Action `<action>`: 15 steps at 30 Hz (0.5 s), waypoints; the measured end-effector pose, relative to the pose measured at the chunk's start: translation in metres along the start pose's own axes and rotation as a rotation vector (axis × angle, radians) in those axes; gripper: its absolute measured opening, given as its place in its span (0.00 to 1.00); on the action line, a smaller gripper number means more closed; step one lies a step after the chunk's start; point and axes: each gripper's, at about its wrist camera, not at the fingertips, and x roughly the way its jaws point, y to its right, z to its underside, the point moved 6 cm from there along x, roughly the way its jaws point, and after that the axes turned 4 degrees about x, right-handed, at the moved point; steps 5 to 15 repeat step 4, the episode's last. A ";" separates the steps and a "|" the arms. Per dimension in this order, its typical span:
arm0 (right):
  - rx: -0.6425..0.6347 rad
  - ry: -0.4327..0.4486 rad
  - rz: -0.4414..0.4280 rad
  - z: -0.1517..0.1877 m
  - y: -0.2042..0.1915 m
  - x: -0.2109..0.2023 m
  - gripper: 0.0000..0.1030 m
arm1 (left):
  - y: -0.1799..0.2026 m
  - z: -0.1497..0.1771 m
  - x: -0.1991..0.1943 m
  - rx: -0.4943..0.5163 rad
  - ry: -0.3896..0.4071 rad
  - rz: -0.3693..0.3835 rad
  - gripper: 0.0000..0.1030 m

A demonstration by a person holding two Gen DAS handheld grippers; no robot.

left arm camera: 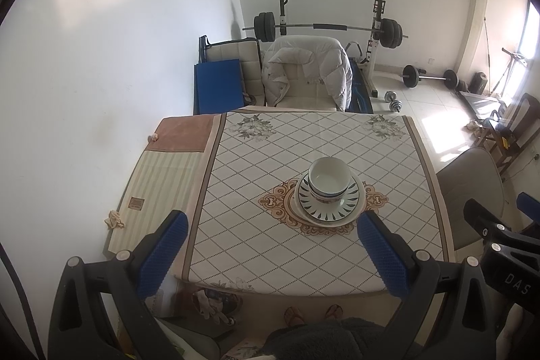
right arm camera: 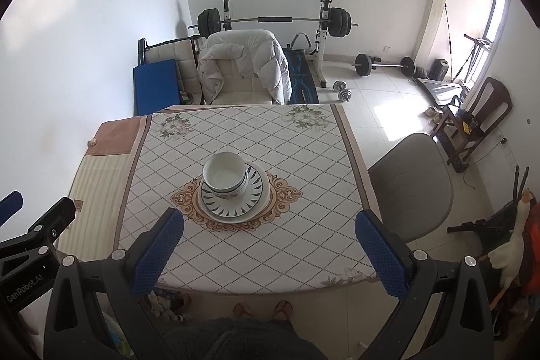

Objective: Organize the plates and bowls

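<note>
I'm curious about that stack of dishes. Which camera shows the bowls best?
The right wrist view: the bowls sit near its middle, rims and side bands clear, stacked on the plates. The left wrist view shows the same bowls farther right, equally unobstructed.

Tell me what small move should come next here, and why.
Probably none on the dishes: pull both back. The bowls already sit nested on the patterned plate, itself on a larger plate, mid-table. The left gripper and right gripper are open, empty, and well short of the stack.

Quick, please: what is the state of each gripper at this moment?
Left gripper: open, holding nothing.
Right gripper: open, holding nothing.
</note>
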 end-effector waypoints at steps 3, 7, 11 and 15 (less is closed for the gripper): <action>-0.001 0.001 0.000 0.000 0.000 0.000 1.00 | -0.001 0.000 0.000 -0.001 0.004 -0.002 1.00; -0.001 0.001 0.000 0.000 0.000 0.000 1.00 | -0.001 -0.001 0.000 -0.001 0.004 -0.003 1.00; -0.001 0.001 0.000 0.000 0.000 0.000 1.00 | -0.001 -0.001 0.000 -0.001 0.004 -0.003 1.00; -0.001 0.001 0.000 0.000 0.000 0.000 1.00 | -0.001 -0.001 0.000 -0.001 0.004 -0.003 1.00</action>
